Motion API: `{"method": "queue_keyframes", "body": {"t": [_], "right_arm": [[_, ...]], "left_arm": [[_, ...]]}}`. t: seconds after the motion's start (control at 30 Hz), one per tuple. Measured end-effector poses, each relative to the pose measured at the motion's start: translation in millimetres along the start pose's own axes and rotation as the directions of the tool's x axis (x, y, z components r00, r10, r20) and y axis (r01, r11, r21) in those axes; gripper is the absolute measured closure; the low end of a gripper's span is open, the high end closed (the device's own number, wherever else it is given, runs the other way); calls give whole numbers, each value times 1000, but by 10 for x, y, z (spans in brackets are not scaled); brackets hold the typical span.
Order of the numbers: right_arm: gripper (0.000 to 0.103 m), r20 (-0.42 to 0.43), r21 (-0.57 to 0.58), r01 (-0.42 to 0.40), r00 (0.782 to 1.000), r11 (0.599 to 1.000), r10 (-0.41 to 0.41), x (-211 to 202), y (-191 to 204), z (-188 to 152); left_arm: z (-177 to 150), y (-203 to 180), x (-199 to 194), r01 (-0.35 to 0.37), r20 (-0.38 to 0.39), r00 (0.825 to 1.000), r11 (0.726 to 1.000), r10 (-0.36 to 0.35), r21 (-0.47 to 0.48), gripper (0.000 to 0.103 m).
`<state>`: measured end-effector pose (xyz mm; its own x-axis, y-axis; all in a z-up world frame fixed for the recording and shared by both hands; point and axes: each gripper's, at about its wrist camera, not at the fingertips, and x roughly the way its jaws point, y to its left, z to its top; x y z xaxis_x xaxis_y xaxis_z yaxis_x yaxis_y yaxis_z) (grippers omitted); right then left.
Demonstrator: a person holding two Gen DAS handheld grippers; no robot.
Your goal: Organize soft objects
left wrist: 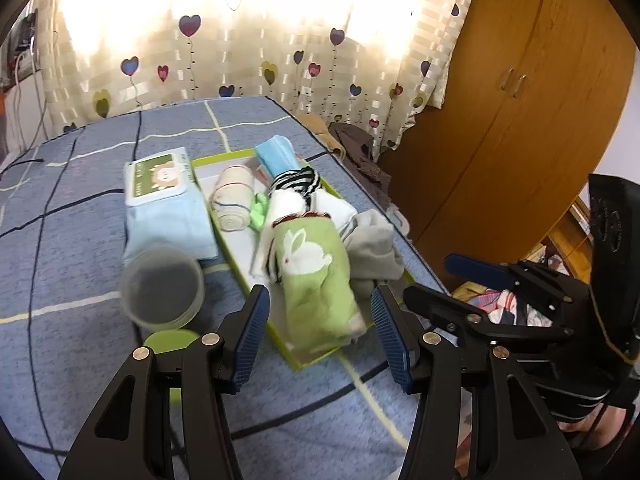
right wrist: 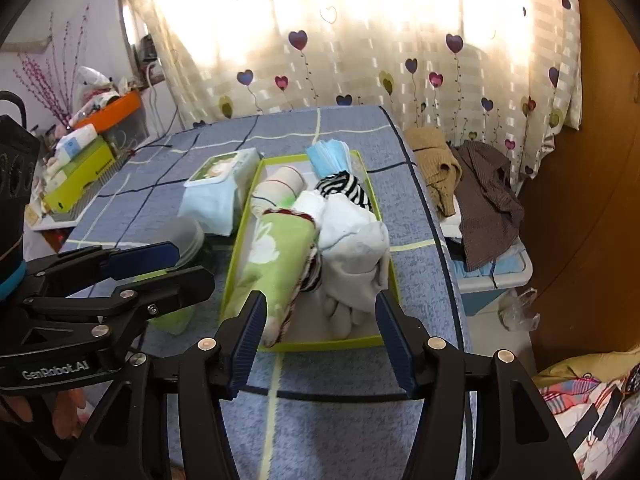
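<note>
A shallow tray with a lime-green rim [left wrist: 298,362] [right wrist: 320,346] lies on the blue table. In it are a rolled green rabbit towel [left wrist: 316,276] [right wrist: 276,256], a beige cloth roll [left wrist: 232,200] [right wrist: 280,184], a black-and-white striped cloth [left wrist: 296,180] [right wrist: 348,186], white and grey socks [left wrist: 372,248] [right wrist: 352,256] and blue face masks [left wrist: 274,154] [right wrist: 328,156]. My left gripper [left wrist: 320,344] is open and empty above the tray's near end. My right gripper [right wrist: 320,344] is open and empty too, above the tray's near rim.
A wet-wipes pack [left wrist: 160,178] [right wrist: 220,170] on a light blue cloth [left wrist: 168,228] lies left of the tray. A clear plastic cup [left wrist: 162,288] and a green lid [left wrist: 172,340] stand near it. Clothes [right wrist: 480,184] lie on a bin to the right. A wardrobe [left wrist: 520,120] stands beyond.
</note>
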<state>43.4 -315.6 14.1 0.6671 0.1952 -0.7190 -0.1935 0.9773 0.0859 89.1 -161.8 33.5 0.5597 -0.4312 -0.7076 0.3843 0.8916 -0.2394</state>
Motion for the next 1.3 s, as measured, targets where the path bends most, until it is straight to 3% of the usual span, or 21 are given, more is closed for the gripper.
{"method": "queue_keyframes", "body": {"t": [0.33,0.67,0.77,0.83,1.3], "right_arm": [[45,28,-5,16,999,1000,-16,-258,260,-174],[44,28,-20,10,1000,1000,-9,-323,502,-308],[44,30,-23,13,999,1000,-13,-349,537,-324],[43,33,-25,15,999,1000,-14,-366,553,-331],[42,26,-35,9,1000,999,-8,-351,623,-346]], "left_arm": [[-245,62,-287,-74,17,997,997,74,15,49],[-452,114,-447,-102,29,994,995,101,0,49],[-494,96,-484,-142,43,989,990,141,14,49],[-509,104,-498,-117,42,992,993,117,5,49],[-530,147,-470,-136,32,990,991,136,-10,49]]}}
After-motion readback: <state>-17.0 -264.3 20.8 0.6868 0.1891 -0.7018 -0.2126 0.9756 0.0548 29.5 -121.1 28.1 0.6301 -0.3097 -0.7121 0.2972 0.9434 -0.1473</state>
